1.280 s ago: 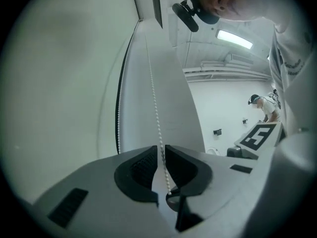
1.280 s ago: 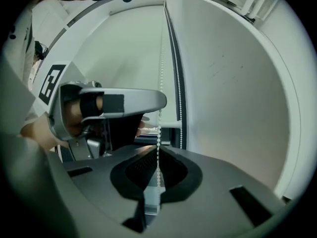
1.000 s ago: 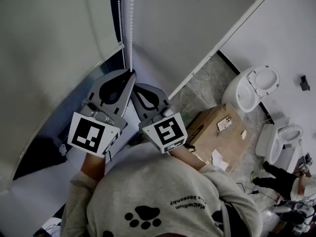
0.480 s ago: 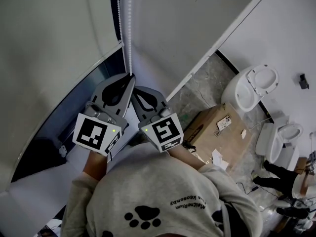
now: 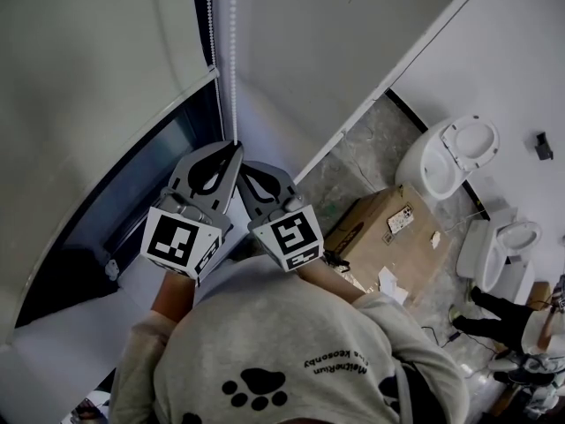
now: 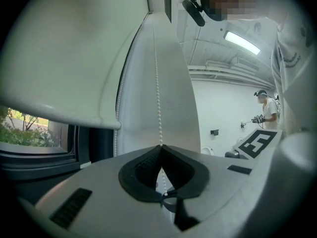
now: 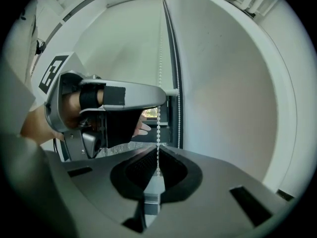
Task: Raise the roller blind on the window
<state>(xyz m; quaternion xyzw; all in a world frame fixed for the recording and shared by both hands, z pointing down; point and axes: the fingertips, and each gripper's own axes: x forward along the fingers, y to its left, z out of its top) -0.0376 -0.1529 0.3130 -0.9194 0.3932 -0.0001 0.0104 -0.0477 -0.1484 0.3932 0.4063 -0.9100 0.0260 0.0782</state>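
My left hand-held gripper (image 6: 159,147) is closed on the bead chain (image 6: 157,83), its tips pinched together round the beads. My right hand-held gripper (image 7: 158,150) is closed on the same strand just below, the two nearly touching.

The chain runs straight up beside the roller blind (image 5: 79,69). The blind's bottom bar (image 6: 74,117) hangs partway down the window (image 5: 132,197), with dark glass showing under it.

I judge the chain light, thin and limp. Its beads look smooth enough to slip through a loose pinch, so the hold belongs square across a bead or two. The pull should go in line with the run, not sideways. The blind itself should roll up with little weight.

On the floor to my right a cardboard box (image 5: 384,228) sits shut, its contents unseen. A white toilet (image 5: 446,159) stands beyond it, bowl open.
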